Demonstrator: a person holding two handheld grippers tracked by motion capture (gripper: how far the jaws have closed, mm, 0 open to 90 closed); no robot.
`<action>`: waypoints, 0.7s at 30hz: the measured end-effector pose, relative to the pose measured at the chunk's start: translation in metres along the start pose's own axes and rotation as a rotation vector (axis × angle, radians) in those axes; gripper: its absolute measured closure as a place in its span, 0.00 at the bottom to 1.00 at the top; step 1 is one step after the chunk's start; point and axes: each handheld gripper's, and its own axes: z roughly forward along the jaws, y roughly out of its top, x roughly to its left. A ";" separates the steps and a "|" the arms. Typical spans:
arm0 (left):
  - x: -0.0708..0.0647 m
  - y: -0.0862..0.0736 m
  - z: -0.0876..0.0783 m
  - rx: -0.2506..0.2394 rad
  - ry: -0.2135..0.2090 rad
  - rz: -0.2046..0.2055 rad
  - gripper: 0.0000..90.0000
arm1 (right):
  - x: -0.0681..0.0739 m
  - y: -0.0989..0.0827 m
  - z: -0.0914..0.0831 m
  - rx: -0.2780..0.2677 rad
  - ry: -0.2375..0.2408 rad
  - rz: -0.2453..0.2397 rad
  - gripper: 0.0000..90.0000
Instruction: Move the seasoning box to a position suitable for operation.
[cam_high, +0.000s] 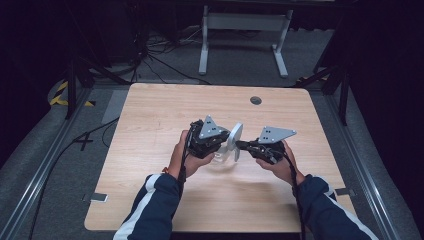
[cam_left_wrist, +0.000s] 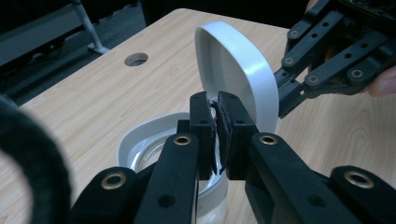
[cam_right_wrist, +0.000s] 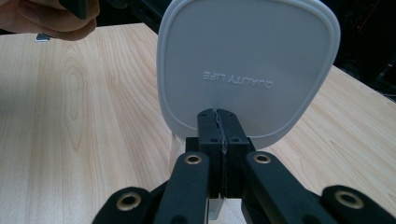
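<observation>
A white rounded-square lid (cam_high: 235, 141) stands on edge above the middle of the wooden table (cam_high: 150, 120), between both hands. My right gripper (cam_right_wrist: 218, 116) is shut on the lid's lower edge; the lid (cam_right_wrist: 247, 56) faces me with upside-down raised lettering. Under the lid sits a clear container (cam_left_wrist: 135, 140) with a white rim. My left gripper (cam_left_wrist: 216, 105) is shut on that container's near wall, a thin strip of it showing between the pads. In the left gripper view, the lid (cam_left_wrist: 233, 60) tilts over the container, and the right gripper (cam_left_wrist: 280, 100) pinches it from the right.
A round cable hole (cam_high: 255, 100) lies in the table's far side. Beyond the table, a white desk frame (cam_high: 245, 30) and cables lie on the grey floor. The person's left hand (cam_right_wrist: 51, 18) shows past the lid.
</observation>
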 end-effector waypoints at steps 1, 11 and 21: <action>0.000 0.000 0.000 0.003 -0.004 0.006 0.94 | 0.000 0.000 0.000 0.000 -0.002 0.000 1.00; -0.003 -0.001 0.008 0.017 -0.029 0.007 0.94 | 0.000 -0.003 -0.003 0.005 -0.008 0.002 1.00; 0.008 -0.008 -0.013 0.001 0.006 -0.011 0.90 | 0.000 -0.003 -0.011 0.011 -0.023 -0.007 1.00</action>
